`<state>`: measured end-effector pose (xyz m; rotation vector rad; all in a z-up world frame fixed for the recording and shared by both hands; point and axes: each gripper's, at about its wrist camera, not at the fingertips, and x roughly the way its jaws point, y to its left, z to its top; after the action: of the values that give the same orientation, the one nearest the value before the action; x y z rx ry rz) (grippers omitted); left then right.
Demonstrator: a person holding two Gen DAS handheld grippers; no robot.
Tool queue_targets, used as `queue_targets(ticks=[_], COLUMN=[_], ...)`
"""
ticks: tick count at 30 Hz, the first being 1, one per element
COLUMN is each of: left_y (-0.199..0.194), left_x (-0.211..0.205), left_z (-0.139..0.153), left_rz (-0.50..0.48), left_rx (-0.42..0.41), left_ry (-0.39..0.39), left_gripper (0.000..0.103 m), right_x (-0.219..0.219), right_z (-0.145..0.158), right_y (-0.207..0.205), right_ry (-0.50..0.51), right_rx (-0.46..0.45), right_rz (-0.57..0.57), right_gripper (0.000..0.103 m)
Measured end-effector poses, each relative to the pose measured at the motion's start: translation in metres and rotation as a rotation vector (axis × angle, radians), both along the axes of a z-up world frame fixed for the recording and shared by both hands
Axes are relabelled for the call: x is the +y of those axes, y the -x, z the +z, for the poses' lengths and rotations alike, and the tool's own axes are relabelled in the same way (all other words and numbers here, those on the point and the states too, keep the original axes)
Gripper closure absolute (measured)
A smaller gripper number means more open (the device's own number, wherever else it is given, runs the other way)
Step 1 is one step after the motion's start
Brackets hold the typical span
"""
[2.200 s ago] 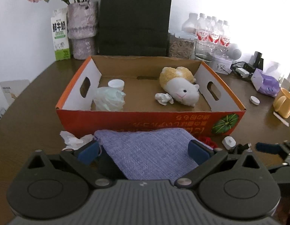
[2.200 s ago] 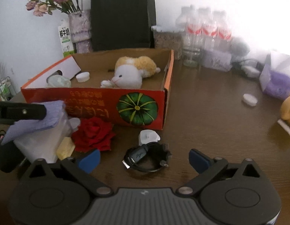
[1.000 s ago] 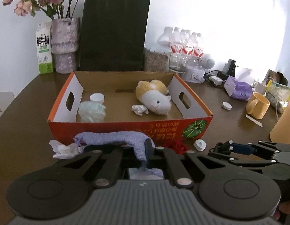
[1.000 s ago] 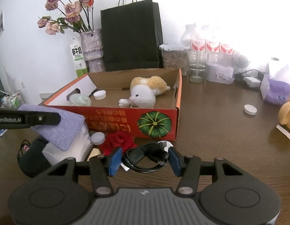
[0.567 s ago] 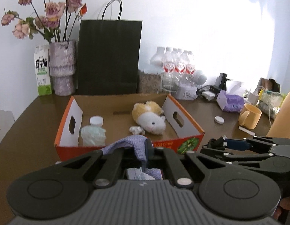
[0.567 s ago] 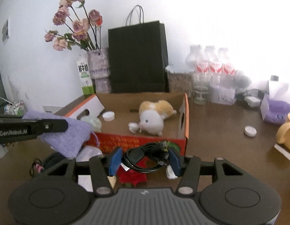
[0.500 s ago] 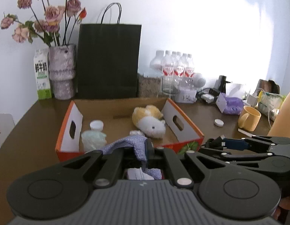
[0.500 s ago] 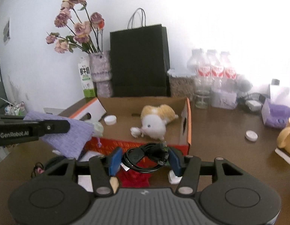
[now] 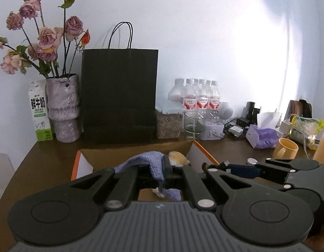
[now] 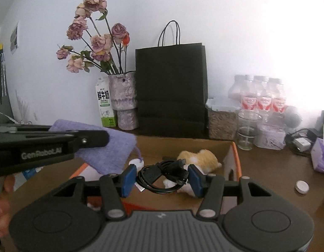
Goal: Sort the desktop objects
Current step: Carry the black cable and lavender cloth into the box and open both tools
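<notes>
One "GenRobot.AI" mark on left gripper (image 10: 105, 139); milk carton (image 10: 105, 105) text Chinese

Three large dark characters, 鲜牛奶, are printed down the front of the white and green milk carton (image 9: 39, 110) at the left of the frame, beside the vase; the small print beneath them is too fine to be read. "GenRobot.AI" is lettered in pale type along the black arm of the left gripper (image 10: 41, 153) in the right wrist view. The red labels on the water bottles (image 9: 200, 100) cannot be read.
</notes>
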<state>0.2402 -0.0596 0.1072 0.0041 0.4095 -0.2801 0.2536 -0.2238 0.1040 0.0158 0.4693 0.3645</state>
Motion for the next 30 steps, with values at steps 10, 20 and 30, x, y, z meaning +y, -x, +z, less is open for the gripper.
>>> queue_targets(ticks=[10, 20, 30], left_y=[-0.070, -0.100, -0.092], left_x=[0.029, 0.048, 0.042], left_z=[-0.039, -0.082, -0.075], left_rz=[0.006, -0.012, 0.057], left_rx=[0.076, 0.223, 0.209], left_ry=[0.019, 0.050, -0.027], left_gripper=[0.099, 0.099, 0.057], right_x=[0.032, 0.038, 0.031], right_z=[-0.034, -0.066, -0.053], right_y=[-0.073, -0.098, -0.084], right_ry=[0.010, 0.037, 0.106], right_rx=[0.078, 0.152, 0.097], right_rz=[0.012, 0.017, -0.044], right_gripper=[0.059, 0.060, 0.025])
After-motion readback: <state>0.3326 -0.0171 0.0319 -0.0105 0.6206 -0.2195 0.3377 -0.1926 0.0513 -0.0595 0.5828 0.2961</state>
